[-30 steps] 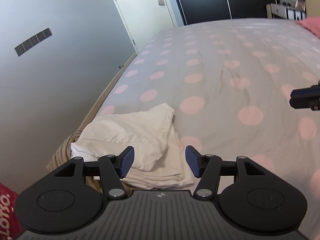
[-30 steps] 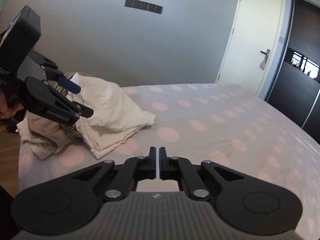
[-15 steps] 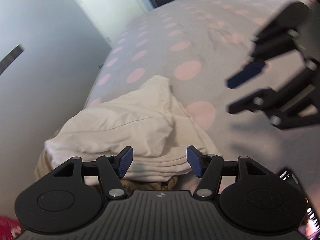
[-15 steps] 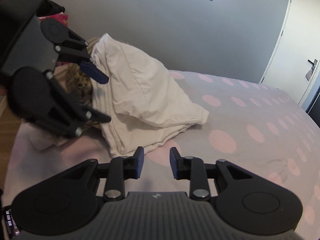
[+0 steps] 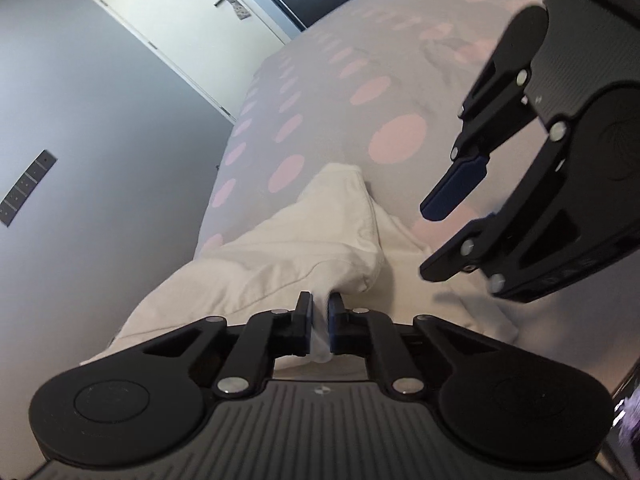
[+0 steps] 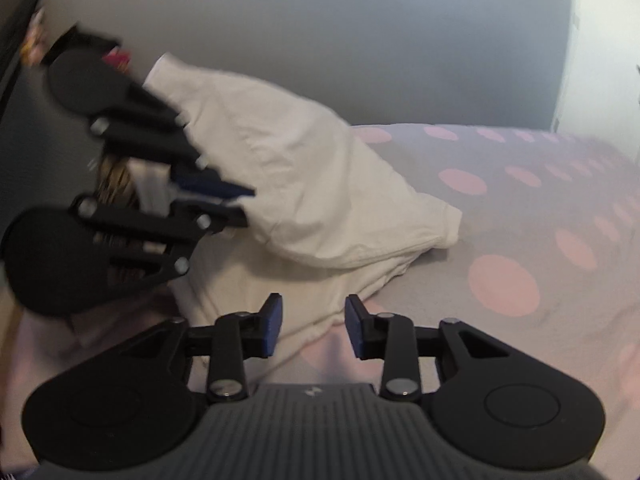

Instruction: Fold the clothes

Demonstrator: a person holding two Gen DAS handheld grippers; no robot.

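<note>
While my left hand-held gripper [image 5: 319, 322] sits at six o'clock in its own view, its two blue pads are pressed together on a pinch of the white garment [image 5: 280, 268], a small tuft of cloth squeezed between them. That garment lies crumpled at the near corner of the bed [image 5: 392, 136], its bulk humped up from the pinch toward twelve o'clock, with flatter layers spread beneath it toward three o'clock.

My right hand-held gripper [image 6: 313, 326] hangs just above the garment's lower edge; its jaws are opening, the pads apart, and under the gap I see only the cloth's hem and the spotted sheet, nothing pressed by either pad. From the left camera it shows at two o'clock, angled down toward the flat layers.

From the right camera, a striped brownish cloth [image 6: 116, 180] peeks out at nine o'clock behind the left tool, too blurred to tell more. Farther off, the grey sheet with pink dots runs away to one o'clock. Beyond it stand the grey wall [image 5: 100, 140] and a white door [image 5: 188, 28] at eleven o'clock.
</note>
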